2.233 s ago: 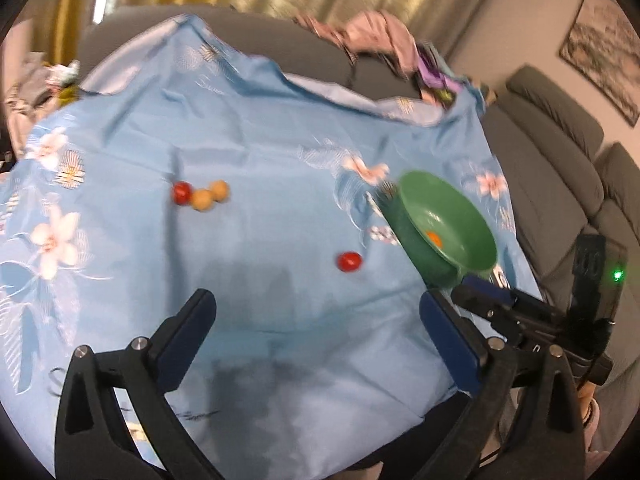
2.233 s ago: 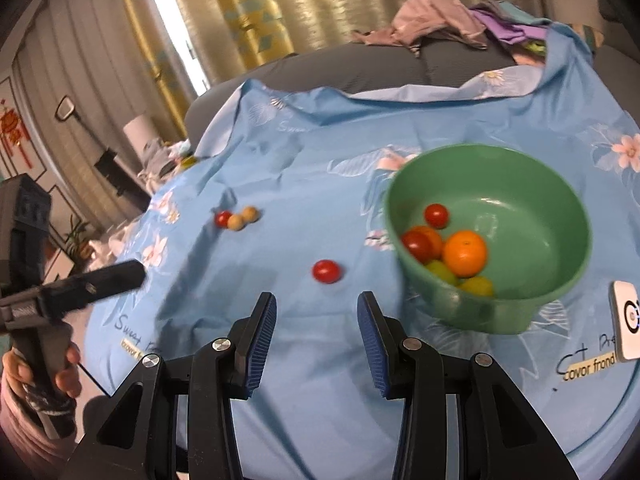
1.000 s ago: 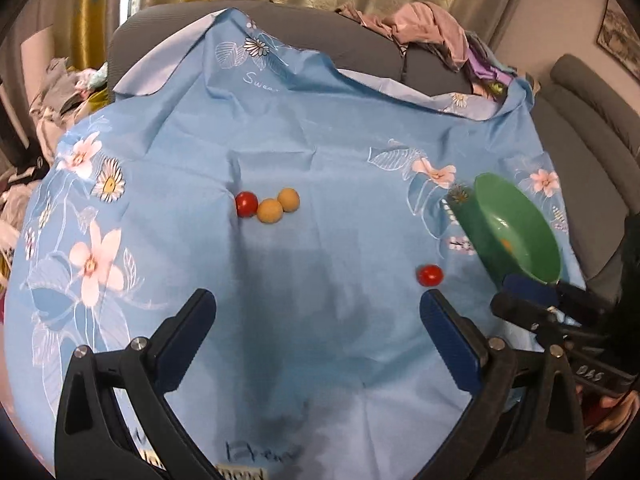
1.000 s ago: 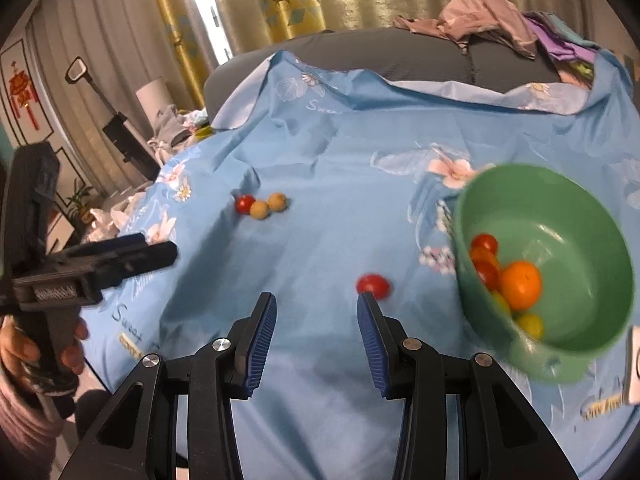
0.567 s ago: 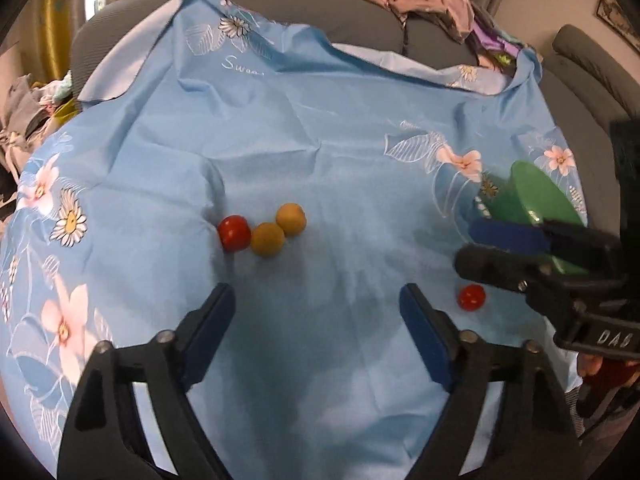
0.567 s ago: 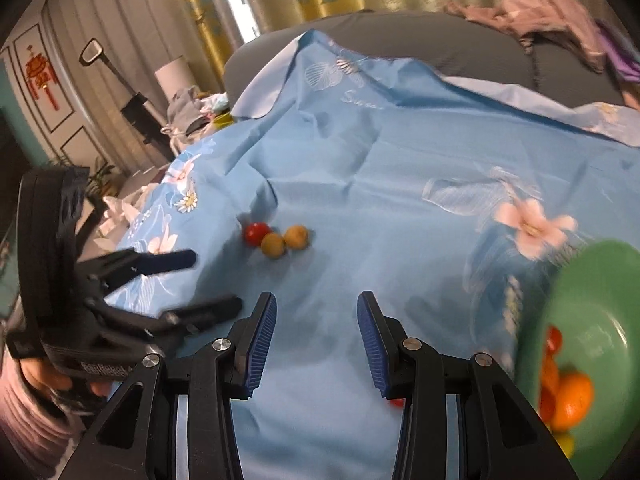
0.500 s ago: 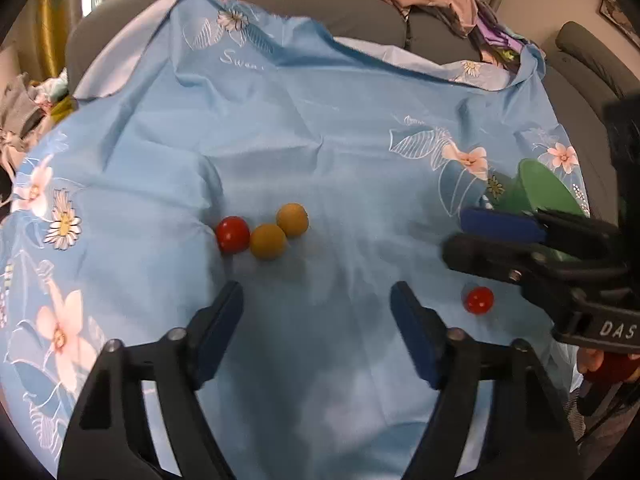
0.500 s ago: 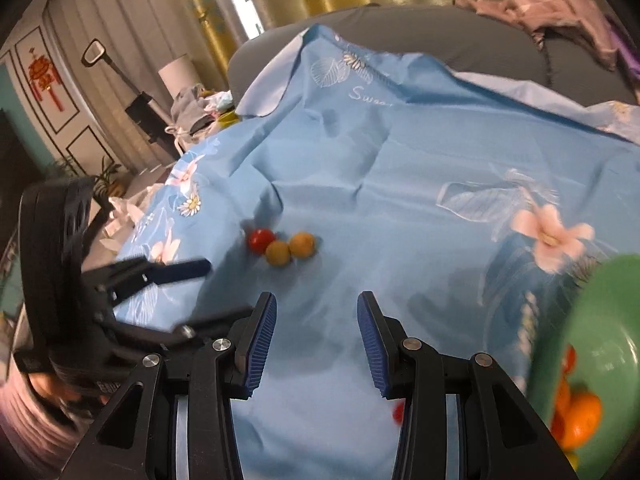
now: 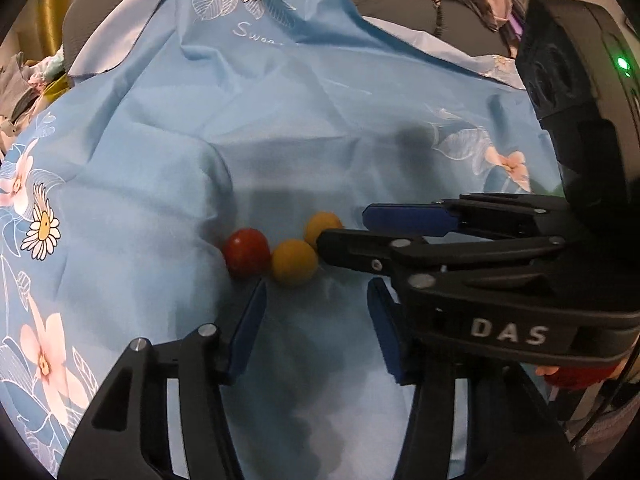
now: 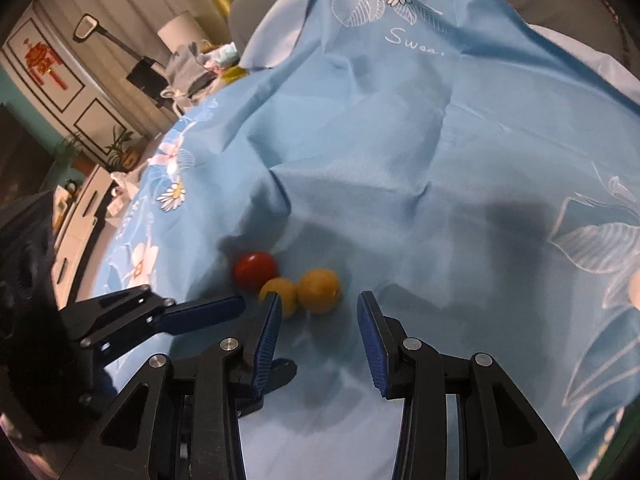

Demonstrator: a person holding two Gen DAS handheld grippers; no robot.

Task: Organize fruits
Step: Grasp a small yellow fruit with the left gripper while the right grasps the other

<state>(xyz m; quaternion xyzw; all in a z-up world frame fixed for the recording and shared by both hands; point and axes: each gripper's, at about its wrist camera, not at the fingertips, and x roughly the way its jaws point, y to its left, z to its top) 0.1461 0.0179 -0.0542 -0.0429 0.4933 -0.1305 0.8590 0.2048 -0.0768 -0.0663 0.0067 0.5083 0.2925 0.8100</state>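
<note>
On the blue floral cloth (image 9: 168, 152), three fruits, one red (image 9: 246, 252) and two yellow (image 9: 294, 261), are left ungathered, approached by the empty left tool (image 9: 316, 320), its jaws closing, and the narrowly parted, empty right tool (image 10: 318, 328).

The right tool (image 9: 352, 236) hides part of the far yellow fruit (image 9: 320, 222) in the left wrist view

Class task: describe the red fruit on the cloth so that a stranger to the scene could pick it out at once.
Find the blue flowered cloth. Near its middle three small round fruits lie in a short row. The red fruit is the end one, touching a yellow fruit; it is the only red one.
</note>
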